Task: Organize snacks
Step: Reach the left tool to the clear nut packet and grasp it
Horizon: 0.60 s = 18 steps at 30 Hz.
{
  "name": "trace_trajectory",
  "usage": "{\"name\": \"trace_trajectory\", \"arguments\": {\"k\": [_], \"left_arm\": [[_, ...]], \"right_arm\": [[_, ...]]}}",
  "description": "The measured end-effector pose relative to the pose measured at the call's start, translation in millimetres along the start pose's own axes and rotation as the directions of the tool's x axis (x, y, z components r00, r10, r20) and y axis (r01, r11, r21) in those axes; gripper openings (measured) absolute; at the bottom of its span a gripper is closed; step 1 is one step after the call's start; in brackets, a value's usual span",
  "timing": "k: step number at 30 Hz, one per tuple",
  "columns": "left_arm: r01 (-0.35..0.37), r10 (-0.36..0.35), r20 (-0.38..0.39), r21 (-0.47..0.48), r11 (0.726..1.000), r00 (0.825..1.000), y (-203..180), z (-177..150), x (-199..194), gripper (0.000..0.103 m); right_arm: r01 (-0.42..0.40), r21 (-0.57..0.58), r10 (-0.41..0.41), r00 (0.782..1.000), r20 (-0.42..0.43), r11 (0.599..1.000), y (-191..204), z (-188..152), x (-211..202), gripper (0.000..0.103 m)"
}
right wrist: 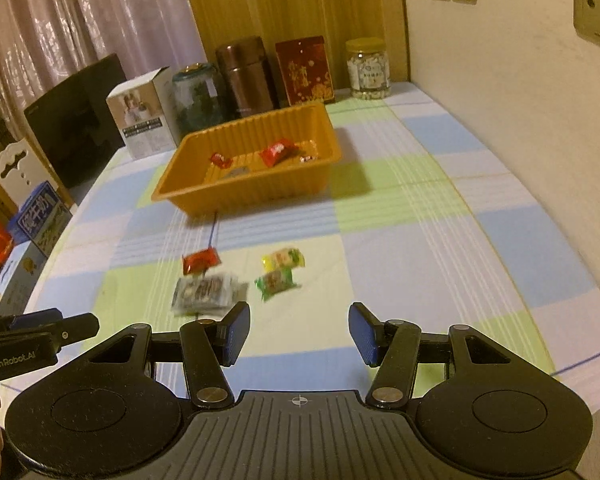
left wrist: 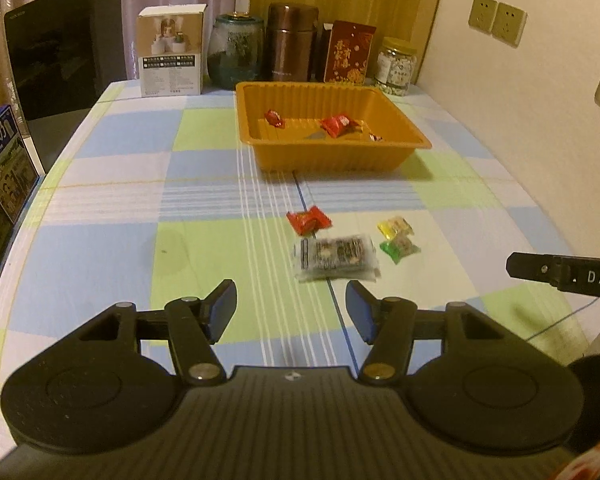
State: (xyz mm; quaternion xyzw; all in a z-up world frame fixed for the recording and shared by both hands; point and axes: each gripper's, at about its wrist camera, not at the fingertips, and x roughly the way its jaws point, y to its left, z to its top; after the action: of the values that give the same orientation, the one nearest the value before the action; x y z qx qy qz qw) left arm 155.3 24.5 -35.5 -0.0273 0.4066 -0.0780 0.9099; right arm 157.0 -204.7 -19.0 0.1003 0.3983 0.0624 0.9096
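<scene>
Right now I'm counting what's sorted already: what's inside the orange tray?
The orange tray holds two red sweets, a small wrapped one and a flat grey piece; its near wall may hide more.

Four wrapped snacks [left wrist: 336, 258] flat on the checked cloth, three more inside the orange tray [left wrist: 332, 160].

Along table's far edge are lined up: white cardboard box [left wrist: 170, 51], dark-green glass jar [left wrist: 235, 53], brown metal flask [left wrist: 290, 42], red gold-printed box [left wrist: 349, 53], clear plastic jar w/ yellow lid [left wrist: 395, 67]. Black monitor [left wrist: 62, 54] stands at left.
</scene>
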Motion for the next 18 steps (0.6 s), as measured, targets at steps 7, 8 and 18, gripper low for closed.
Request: {"name": "trace_trajectory", "arguments": {"k": [7,8,18], "left_arm": [[0.007,-0.006,-0.020,0.018,1.000,1.000,-0.3,-5.0,4.4,0.057],[0.008,-0.008,-0.023,0.024,1.000,1.000,-0.5,-5.0,5.6,0.057],[0.056,-0.052,-0.033,0.162,0.985,0.998,-6.4,3.3,30.5,0.057]], "right_arm": [[0.003,-0.001,-0.003,1.000,-0.016,1.000,-1.9,-4.9,3.6,0.055],[0.003,-0.001,-0.003,1.000,-0.016,1.000,-2.3,-5.0,4.4,0.055],[0.013,0.009,-0.013,0.999,-0.038,1.000,-10.8,-3.4,21.7,0.055]]}}
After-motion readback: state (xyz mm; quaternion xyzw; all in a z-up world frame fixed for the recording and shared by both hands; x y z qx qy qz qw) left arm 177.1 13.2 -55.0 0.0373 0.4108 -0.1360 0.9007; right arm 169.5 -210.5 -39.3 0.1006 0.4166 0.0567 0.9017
